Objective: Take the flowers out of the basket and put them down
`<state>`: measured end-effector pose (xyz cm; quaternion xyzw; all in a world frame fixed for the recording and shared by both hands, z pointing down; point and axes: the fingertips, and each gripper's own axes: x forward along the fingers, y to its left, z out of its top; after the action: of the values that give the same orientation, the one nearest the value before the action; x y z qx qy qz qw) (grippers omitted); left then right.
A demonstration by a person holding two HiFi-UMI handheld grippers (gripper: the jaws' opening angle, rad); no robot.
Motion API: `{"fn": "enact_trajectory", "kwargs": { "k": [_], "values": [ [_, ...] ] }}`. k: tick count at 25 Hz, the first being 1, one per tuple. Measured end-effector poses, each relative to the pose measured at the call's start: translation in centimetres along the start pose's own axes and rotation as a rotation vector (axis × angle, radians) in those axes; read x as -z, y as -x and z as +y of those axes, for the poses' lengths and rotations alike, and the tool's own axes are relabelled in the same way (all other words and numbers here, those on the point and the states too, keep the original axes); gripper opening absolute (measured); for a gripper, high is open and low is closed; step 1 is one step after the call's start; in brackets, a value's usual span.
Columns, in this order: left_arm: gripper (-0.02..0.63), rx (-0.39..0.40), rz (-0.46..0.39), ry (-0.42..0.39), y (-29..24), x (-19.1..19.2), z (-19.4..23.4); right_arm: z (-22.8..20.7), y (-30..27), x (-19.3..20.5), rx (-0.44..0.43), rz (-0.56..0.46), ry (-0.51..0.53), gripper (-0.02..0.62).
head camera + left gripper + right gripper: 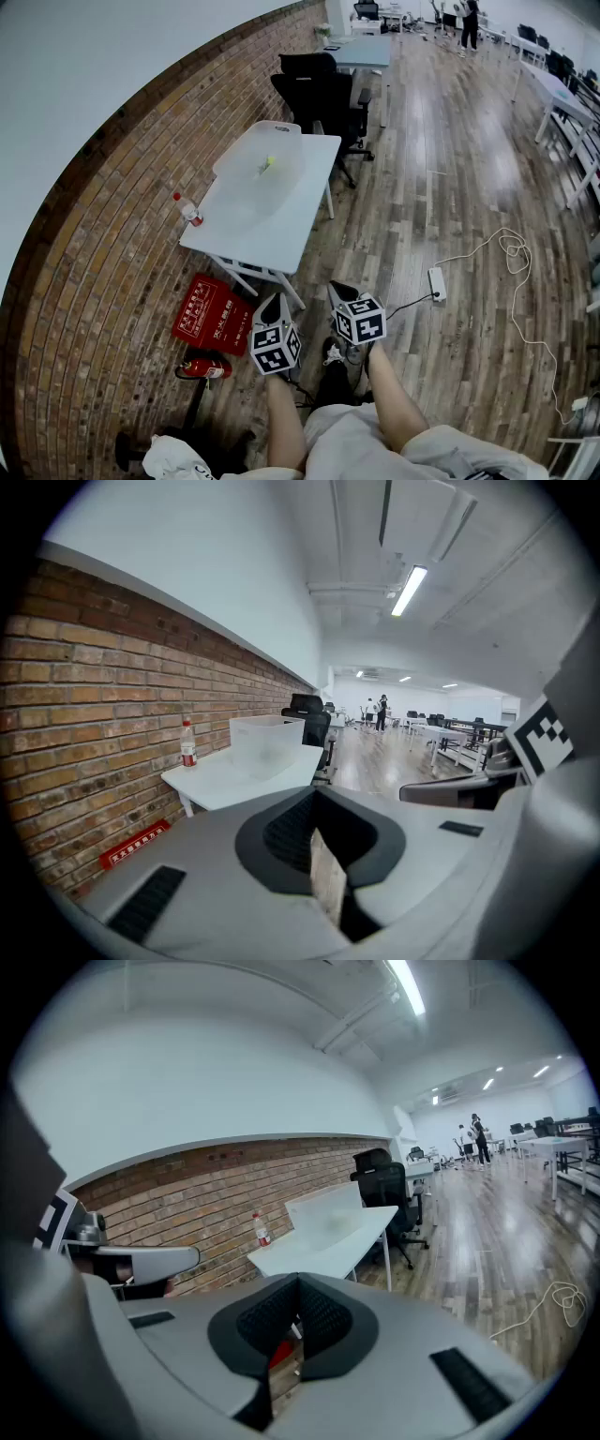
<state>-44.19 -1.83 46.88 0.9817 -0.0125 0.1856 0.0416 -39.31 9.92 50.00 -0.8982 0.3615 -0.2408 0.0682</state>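
The job is not starting yet: the yellow flowers point(269, 163) are sitting inside the clear basket point(246, 150) on the white bench point(246, 225), while the left tool point(317, 808) and right tool point(298, 1283), the 2 of them pressed together and holding nothing, are hanging well apart from that bench.

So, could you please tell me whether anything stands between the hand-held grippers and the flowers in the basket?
Nothing visible does. Only bare floor lies between the table and the left hand-held gripper and right hand-held gripper. The basket with the flowers looks open-topped; the bottle stands aside by the wall.
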Motion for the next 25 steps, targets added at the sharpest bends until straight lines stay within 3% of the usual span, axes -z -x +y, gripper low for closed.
{"fn": "enact_trajectory", "kwargs": {
  "k": [11, 15, 21, 25],
  "values": [
    [0.025, 0.019, 0.033, 0.020, -6.1, -1.7, 1.3, -2.3, -3.7, -2.1, 0.021, 0.042, 0.059, 0.002],
    [0.025, 0.018, 0.056, 0.023, -8.5, -2.2, 1.9, -3.7, -5.2, -3.5, 0.039, 0.003, 0.018, 0.003],
    [0.025, 0.033, 0.002, 0.060, -12.1, -5.2, 3.2, -5.8, -8.4, -5.4, 0.060, -0.011, -0.031, 0.006],
    [0.025, 0.062, 0.007, 0.036, -14.7, -6.4, 3.8, -8.3, -10.4, -6.4, 0.086, -0.012, -0.071, 0.006]
  ]
}}
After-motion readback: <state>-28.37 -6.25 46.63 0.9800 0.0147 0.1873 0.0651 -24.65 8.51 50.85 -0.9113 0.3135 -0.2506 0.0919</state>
